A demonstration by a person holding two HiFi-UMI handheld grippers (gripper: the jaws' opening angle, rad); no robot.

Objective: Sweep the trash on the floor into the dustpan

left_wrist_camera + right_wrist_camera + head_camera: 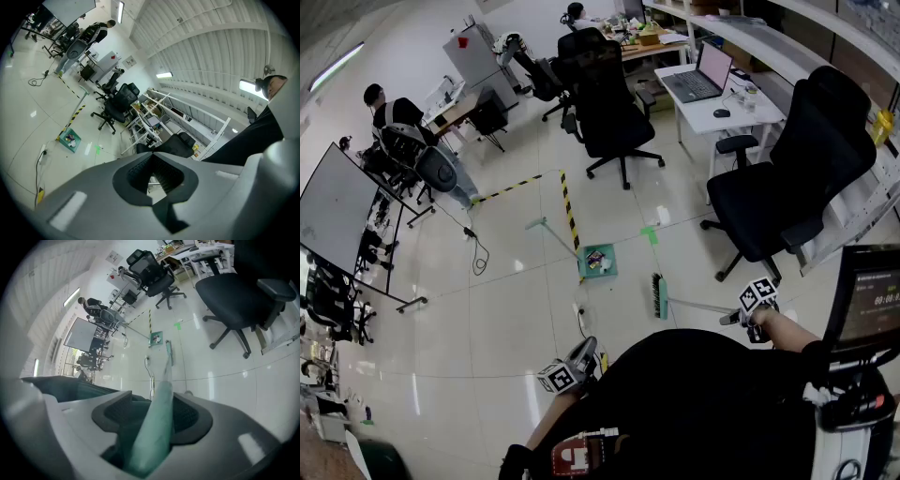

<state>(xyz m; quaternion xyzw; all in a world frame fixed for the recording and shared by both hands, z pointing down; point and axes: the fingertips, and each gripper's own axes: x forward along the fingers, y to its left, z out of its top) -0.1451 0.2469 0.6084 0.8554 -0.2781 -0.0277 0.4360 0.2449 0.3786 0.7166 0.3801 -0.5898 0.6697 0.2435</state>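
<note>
Apparently the sweeping is close to done: the trash (pixel 595 260) sits as a small heap of mixed scraps inside the green dustpan (pixel 612 251), and I can make out no loose scraps on the pale tiled floor (pixel 516 309) around it. The pan stands out in the open floor at the end of a yellow-and-black tape line (pixel 571 211), its long handle slanting away from the person.

The right tool (pixel 158 422) is clamped on the pale green stick of the broom (pixel 658 294), whose brush head rests on the floor near the pan's right side, not touching it. The left tool (pixel 152 176) is held low with its jaws together and nothing between them.

Next, I judge, comes a check for leftover bits and, if any show, one short stroke toward the pan's mouth. The pan is free-standing and may slide.
</note>
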